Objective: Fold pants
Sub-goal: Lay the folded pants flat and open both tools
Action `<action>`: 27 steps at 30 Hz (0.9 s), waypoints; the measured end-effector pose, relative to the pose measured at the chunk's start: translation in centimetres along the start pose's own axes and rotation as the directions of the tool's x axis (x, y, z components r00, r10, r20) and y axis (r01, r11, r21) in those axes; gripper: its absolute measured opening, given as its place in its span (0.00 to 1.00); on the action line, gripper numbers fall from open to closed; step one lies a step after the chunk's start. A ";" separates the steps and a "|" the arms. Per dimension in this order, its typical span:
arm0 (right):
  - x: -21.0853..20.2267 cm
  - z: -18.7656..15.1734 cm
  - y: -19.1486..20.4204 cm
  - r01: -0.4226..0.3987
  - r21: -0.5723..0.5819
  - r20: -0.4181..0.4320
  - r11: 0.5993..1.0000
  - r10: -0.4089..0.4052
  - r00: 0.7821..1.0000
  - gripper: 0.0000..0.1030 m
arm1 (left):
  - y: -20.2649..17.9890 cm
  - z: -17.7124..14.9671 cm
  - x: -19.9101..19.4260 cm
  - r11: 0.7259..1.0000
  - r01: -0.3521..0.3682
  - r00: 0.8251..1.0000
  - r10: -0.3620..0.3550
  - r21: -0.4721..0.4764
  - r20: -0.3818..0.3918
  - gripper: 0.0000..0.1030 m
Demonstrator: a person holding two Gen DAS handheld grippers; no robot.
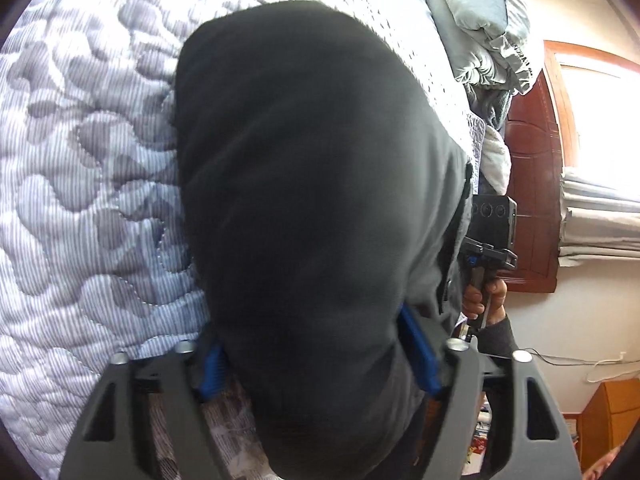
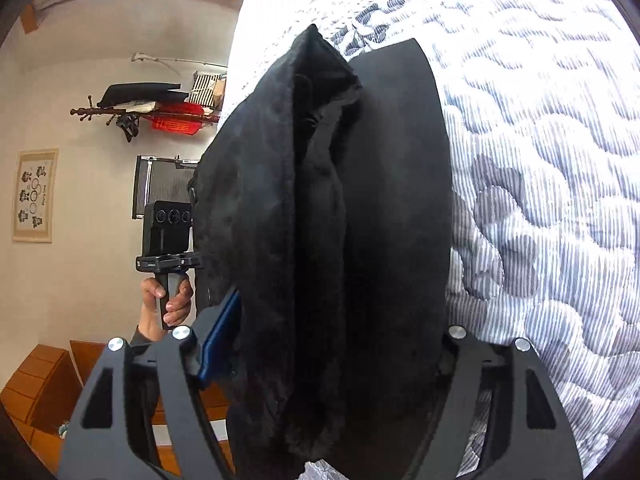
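Black fleece pants (image 1: 312, 160) lie folded lengthwise on a blue-and-white quilted bed (image 1: 80, 160). My left gripper (image 1: 316, 360) stands open. Its blue pads (image 1: 212, 372) are wide apart, with the near end of the pants loose between them. In the right wrist view the pants (image 2: 320, 200) show a fuzzy inner lining and a stacked fold. My right gripper (image 2: 332, 344) is open too, with cloth filling the gap. One blue pad (image 2: 222, 340) shows; the other is hidden by the cloth. Each view shows the other gripper's handle in a hand (image 1: 484, 300) (image 2: 166, 300).
Pale bedding (image 1: 480, 20) is piled at the head of the bed, beside a dark wooden door (image 1: 532, 200) and a curtain (image 1: 600, 216). Past the bed's edge are a coat rack (image 2: 140, 108), a framed picture (image 2: 34, 196) and wooden drawers (image 2: 36, 380).
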State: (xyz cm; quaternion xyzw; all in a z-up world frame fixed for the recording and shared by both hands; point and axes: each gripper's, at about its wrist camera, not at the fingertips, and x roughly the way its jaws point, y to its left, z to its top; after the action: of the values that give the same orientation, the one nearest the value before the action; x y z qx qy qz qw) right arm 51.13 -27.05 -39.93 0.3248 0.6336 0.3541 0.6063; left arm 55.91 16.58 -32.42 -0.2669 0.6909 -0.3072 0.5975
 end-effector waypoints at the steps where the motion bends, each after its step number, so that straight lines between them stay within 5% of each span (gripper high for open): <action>1: -0.5 -0.1 0.0 0.011 0.012 0.015 1.000 -0.011 1.000 0.77 | 0.0 -0.3 -0.1 1.000 0.008 1.000 -0.008 0.000 0.009 0.82; 3: -2.1 -0.4 0.5 0.038 0.011 0.072 0.999 -0.039 0.997 0.86 | -0.2 -1.0 -0.7 1.000 0.006 0.999 -0.007 0.015 0.037 0.95; 5: -4.1 -1.1 1.3 0.104 -0.018 0.124 0.994 -0.101 0.987 0.87 | -0.6 -2.1 -1.6 0.999 -0.012 0.997 0.009 0.037 0.077 0.96; 9: -8.1 -3.5 2.9 0.098 -0.085 0.213 0.992 -0.078 0.974 0.88 | 0.0 -4.3 -3.2 0.999 -0.024 0.989 0.020 0.025 0.144 0.96; 16: -6.5 -5.3 6.5 0.149 -0.186 0.189 0.971 -0.114 0.975 0.88 | 0.1 -5.9 -3.8 0.992 -0.125 0.967 0.126 -0.019 0.224 0.96; 27: -4.6 -5.6 5.5 0.146 -0.120 0.169 0.982 -0.125 0.978 0.88 | -0.6 -5.9 -3.4 0.974 -0.221 0.946 0.229 -0.058 0.230 0.96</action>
State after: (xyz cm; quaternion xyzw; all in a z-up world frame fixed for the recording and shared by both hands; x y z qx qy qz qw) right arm 45.69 -28.24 -32.74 0.2673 0.5786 0.3256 0.6984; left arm 50.61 19.32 -29.10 -0.2300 0.6460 -0.1926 0.7019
